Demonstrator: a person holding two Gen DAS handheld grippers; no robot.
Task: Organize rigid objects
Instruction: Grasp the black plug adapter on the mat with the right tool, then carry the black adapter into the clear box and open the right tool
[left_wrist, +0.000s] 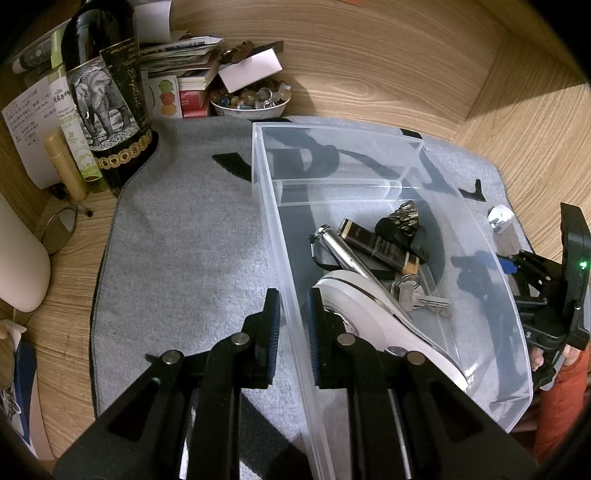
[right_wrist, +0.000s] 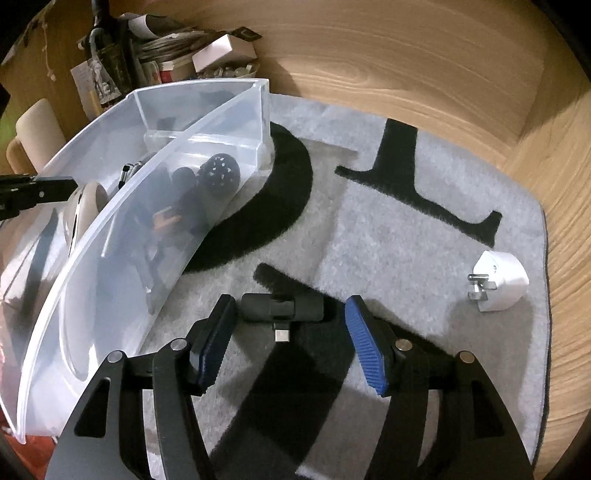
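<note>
A clear plastic bin (left_wrist: 369, 155) stands on a grey mat (left_wrist: 177, 236). It holds a white oval device (left_wrist: 365, 314), a silver cylinder (left_wrist: 340, 247), a dark tube (left_wrist: 376, 243), keys (left_wrist: 417, 295) and a black studded object (left_wrist: 402, 218). My left gripper (left_wrist: 293, 314) is shut on the bin's left wall, one finger outside and one inside. My right gripper (right_wrist: 290, 332) is open on the mat, its fingers either side of a black USB-C adapter (right_wrist: 282, 308). A white wall plug (right_wrist: 496, 282) lies on the mat to the right. The bin (right_wrist: 122, 206) is left of the right gripper.
A dark wine bottle (left_wrist: 107, 96), small bottles, stacked papers and a bowl of stones (left_wrist: 249, 99) crowd the back left corner. A white rounded object (left_wrist: 20, 258) stands at the left. Wooden walls enclose the back and right. The right gripper's body (left_wrist: 554, 295) is beside the bin's right wall.
</note>
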